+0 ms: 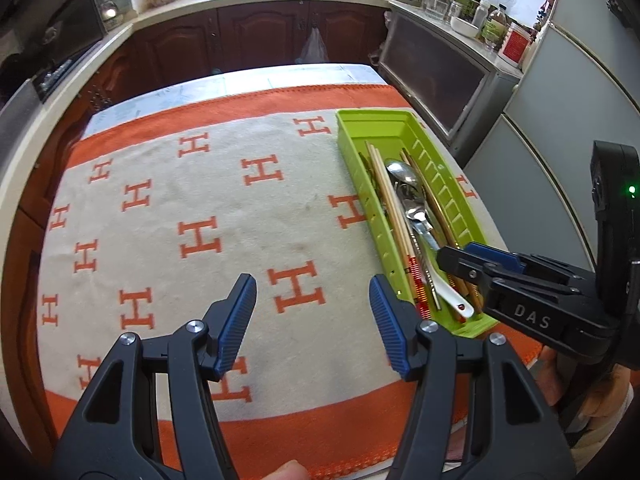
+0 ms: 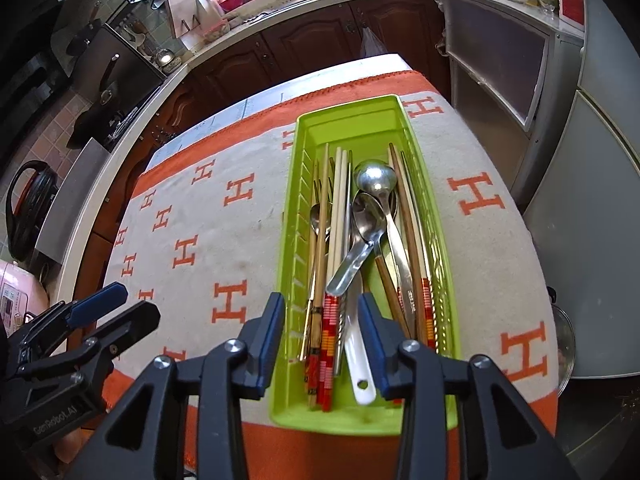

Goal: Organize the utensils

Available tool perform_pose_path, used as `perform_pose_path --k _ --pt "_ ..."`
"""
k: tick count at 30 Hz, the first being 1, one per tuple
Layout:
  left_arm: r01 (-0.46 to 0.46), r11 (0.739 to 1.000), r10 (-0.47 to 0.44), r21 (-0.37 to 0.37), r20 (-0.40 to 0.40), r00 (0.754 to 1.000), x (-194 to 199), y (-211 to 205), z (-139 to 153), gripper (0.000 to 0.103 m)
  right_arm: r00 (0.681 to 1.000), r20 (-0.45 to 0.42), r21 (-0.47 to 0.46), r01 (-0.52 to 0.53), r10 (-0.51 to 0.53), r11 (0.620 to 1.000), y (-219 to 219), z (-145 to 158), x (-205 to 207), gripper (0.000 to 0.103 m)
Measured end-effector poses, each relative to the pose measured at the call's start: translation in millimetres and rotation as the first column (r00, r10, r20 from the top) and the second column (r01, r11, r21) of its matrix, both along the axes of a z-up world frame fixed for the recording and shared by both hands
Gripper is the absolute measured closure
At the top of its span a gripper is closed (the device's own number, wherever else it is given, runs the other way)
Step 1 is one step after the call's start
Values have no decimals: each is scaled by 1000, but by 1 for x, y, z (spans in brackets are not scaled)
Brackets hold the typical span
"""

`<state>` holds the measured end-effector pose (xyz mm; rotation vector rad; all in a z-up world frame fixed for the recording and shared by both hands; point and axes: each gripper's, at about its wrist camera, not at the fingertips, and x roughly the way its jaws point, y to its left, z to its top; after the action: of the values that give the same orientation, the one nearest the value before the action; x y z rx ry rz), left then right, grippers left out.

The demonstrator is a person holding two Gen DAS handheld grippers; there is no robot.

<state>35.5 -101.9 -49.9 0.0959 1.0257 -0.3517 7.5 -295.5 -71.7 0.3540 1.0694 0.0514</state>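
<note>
I see a pale, light-topped table (image 1: 280, 74) carrying a cream woven blanket with a broad orange border and orange H motifs (image 1: 224, 216), which covers nearly all of it; bare tabletop shows only along the 12 o'clock edge. On the blanket, toward 2 o'clock in my left wrist view, rests a long lime-green plastic utensil tray with slotted walls (image 1: 440, 160), lying flat.

One green tray (image 2: 436, 240) holds three metal spoons (image 2: 376, 179), one white ceramic spoon (image 2: 358, 364) and a bundle of chopsticks (image 2: 339, 208) too overlapped to count exactly, on one orange-and-cream cloth (image 1: 224, 208), with two grippers above it.
</note>
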Motion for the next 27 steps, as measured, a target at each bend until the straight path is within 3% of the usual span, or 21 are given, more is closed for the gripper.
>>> perform_pose_path --k 3,9,19,27 --pt "-51 998 50 21 36 998 -8 9 10 34 1000 24 -20 -5 5 1000 4 11 -11 59" --pt "-121 993 120 8 116 986 -24 28 40 22 997 77 -53 -21 25 998 16 42 -27 51" --pt "-186 982 179 20 201 963 -54 40 78 20 976 216 -94 -20 40 995 35 104 -52 39" --pt "-244 969 244 -28 234 941 -72 54 93 20 968 241 -145 -30 65 989 56 110 -60 36"
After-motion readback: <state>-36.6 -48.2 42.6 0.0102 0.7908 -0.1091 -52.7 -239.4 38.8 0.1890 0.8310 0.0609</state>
